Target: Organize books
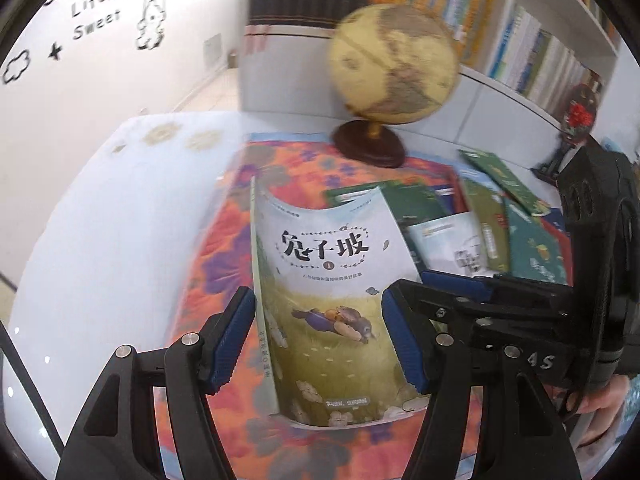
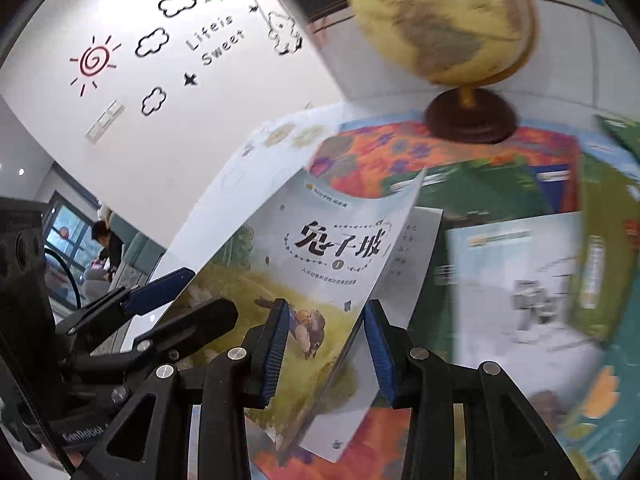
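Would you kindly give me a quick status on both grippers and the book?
Left gripper and right gripper both on rabbit book, lifted, bowed. Remaining books scattered on mat. Globe behind, clear.

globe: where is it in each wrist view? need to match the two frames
Left wrist: globe at upper centre-right, its dark round base on the far edge of the orange flowered mat, beyond the rabbit-cover book.
Right wrist: globe at top right, cropped by the frame, its base on the same mat.
Shared landmark: the "Life is Sweet" wall lettering, left of the globe in both.
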`<state>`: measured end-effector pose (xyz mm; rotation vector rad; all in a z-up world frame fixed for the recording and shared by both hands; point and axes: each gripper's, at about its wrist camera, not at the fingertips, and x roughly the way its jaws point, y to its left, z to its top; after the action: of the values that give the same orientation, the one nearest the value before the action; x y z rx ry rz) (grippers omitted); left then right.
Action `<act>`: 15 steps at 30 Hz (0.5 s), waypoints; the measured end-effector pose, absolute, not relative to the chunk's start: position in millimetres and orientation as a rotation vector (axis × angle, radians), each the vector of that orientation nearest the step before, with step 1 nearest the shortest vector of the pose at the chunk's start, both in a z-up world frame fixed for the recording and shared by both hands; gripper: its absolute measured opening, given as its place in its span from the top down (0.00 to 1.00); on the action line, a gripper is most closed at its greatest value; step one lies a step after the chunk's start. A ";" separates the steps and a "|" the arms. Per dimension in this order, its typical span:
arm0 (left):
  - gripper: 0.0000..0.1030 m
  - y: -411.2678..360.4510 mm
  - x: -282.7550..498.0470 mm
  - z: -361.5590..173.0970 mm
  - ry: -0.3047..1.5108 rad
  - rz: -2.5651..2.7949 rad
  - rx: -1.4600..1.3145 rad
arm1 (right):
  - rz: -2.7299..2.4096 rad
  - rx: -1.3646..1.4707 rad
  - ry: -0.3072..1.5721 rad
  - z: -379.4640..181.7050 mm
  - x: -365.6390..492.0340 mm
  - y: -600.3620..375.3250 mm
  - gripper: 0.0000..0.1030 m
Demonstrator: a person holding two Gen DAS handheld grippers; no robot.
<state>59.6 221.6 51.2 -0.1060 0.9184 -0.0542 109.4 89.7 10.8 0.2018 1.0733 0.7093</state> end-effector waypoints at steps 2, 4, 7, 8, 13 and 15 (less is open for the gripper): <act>0.39 235.8 59.4 41.9 0.935 -0.031 -0.111 | 0.720 0.211 1.105 4.2 111.5 103.7 0.62; 0.39 249.8 58.1 29.6 0.953 -0.029 -0.143 | 0.718 0.209 1.125 -2.5 110.5 115.5 0.62; 0.39 264.2 55.3 11.9 0.983 -0.008 -0.170 | 0.701 0.172 1.142 -13.2 106.1 129.2 0.62; 0.39 267.4 54.6 6.5 0.994 0.001 -0.165 | 0.696 0.168 1.150 -16.0 104.4 128.7 0.62; 0.39 287.3 51.6 -12.0 1.011 0.056 -0.183 | 0.668 0.173 1.221 -31.5 105.9 129.5 0.62; 0.39 295.5 53.0 -18.2 1.027 0.058 -0.210 | 0.657 0.174 1.249 -36.2 106.9 129.5 0.62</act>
<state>53.0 295.5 -18.2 -0.2101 1.0272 0.0580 106.9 129.5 -36.2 0.1740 1.2488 0.6574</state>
